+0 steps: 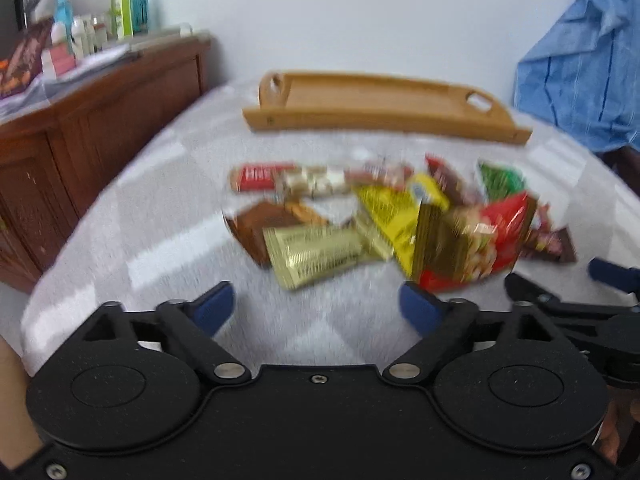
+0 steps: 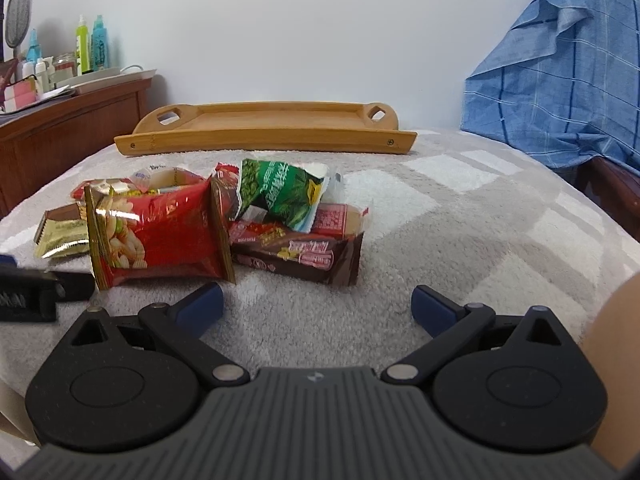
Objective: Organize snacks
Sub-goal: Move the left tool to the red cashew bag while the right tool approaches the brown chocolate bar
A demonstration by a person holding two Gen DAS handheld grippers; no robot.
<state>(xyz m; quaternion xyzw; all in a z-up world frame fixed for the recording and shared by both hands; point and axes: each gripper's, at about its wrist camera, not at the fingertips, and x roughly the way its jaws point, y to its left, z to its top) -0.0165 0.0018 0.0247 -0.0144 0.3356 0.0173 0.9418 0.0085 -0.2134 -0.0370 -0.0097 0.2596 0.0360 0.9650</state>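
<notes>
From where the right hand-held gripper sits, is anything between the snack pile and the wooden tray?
Nothing visible. Bare grey blanket lies between the snack pile and the wooden tray, and between the open right hand-held gripper and the pile.

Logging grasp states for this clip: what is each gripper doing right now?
Left gripper: open, holding nothing.
Right gripper: open, holding nothing.

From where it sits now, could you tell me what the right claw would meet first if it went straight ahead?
Probably the bare grey blanket: the right claw is open, and the snack pile lies left of its line.
</notes>
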